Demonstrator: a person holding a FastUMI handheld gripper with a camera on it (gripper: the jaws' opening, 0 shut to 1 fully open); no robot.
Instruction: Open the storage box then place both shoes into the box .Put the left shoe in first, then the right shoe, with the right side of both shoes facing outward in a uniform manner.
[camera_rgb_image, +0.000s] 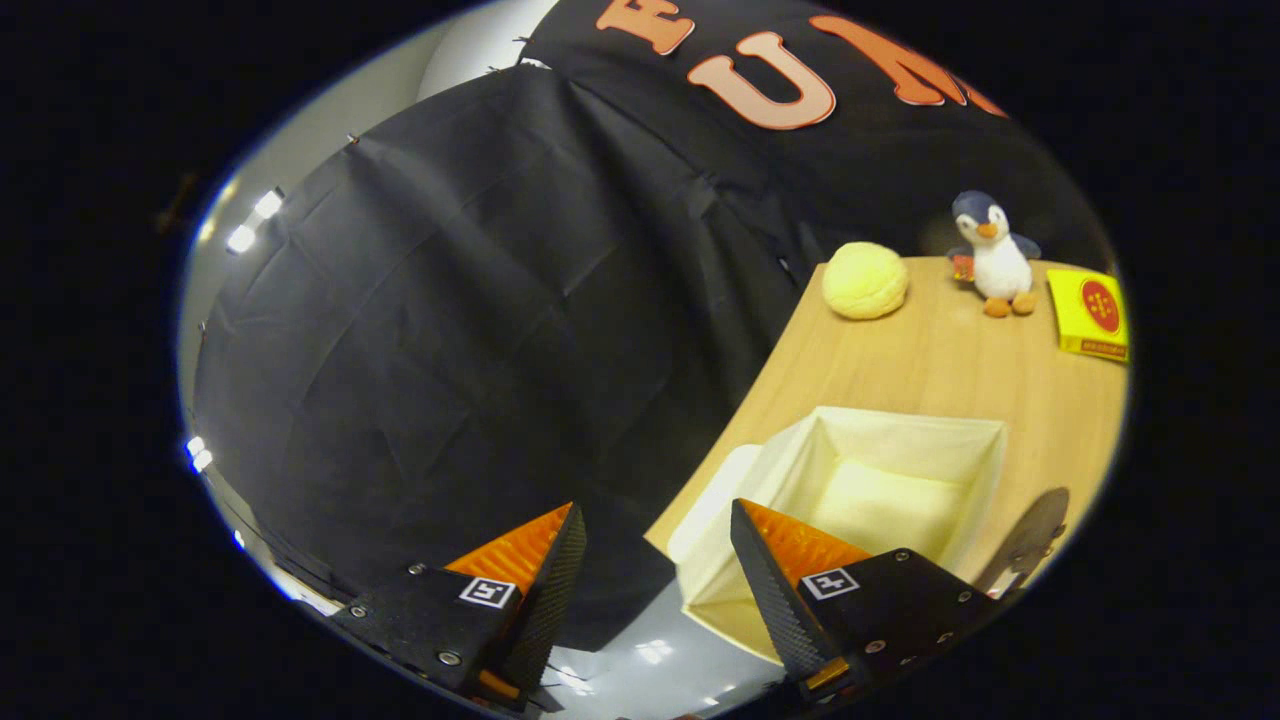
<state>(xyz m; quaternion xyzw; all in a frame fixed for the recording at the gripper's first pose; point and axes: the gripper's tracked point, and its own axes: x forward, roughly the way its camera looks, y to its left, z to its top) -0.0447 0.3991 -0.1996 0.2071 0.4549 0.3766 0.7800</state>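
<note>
A cream fabric storage box (975, 440) stands open near the front corner of a wooden table (960, 360), and its inside looks bare. Its lid (712, 505) hangs or lies at the box's left side, over the table edge. My gripper (655, 525) is open with nothing between its fingers. The right finger overlaps the box's near left corner, while the left finger hangs off the table in front of the black cloth wall. A dark rounded shape (1035, 535) peeks out just right of the box; I cannot tell what it is.
A yellow round plush (865, 281), a small penguin toy (993, 255) and a yellow packet (1090, 313) sit along the far side of the table. The black cloth wall (450, 330) stands left of the table. Pale floor (640, 650) shows below the fingers.
</note>
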